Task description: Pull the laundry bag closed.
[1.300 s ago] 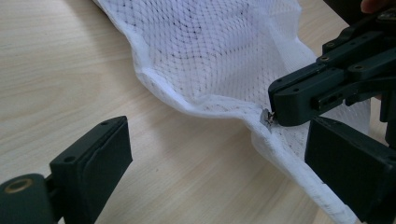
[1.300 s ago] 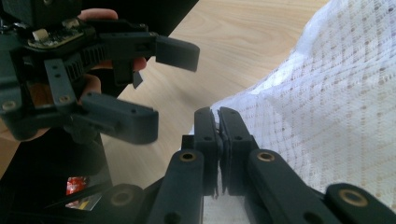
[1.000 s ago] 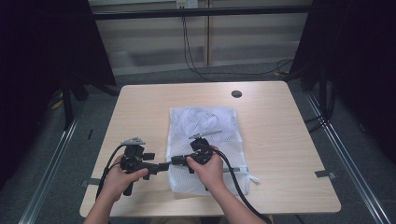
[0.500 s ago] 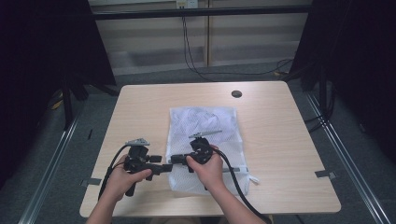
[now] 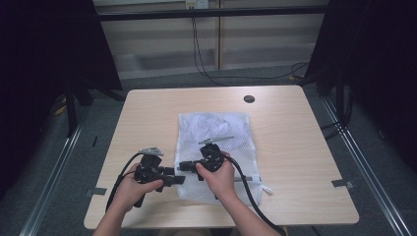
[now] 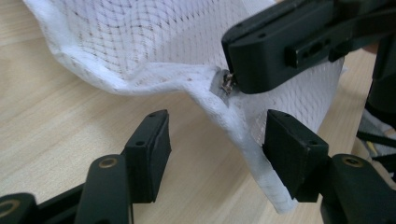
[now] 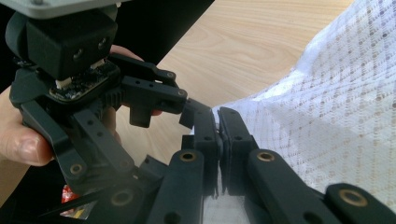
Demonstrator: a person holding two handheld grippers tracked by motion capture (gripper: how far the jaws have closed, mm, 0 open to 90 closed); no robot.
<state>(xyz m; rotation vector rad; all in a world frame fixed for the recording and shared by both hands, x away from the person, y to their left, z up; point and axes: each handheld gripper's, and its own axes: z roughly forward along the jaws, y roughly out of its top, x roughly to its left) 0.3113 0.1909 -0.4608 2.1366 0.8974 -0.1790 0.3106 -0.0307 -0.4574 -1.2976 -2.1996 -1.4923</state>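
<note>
Right gripper (image 7: 219,135) pinches the white mesh laundry bag's (image 5: 216,132) near-left zipper edge—left gripper (image 6: 215,144), jaws wide, hasn't gripped.

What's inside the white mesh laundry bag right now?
Through the mesh laundry bag only crumpled white folds show; whether anything lies inside is unclear. The right gripper pinches its corner, covering that part.

The left gripper (image 5: 178,178) has moved right, closing in on the mesh bag's (image 5: 216,129) corner
</note>
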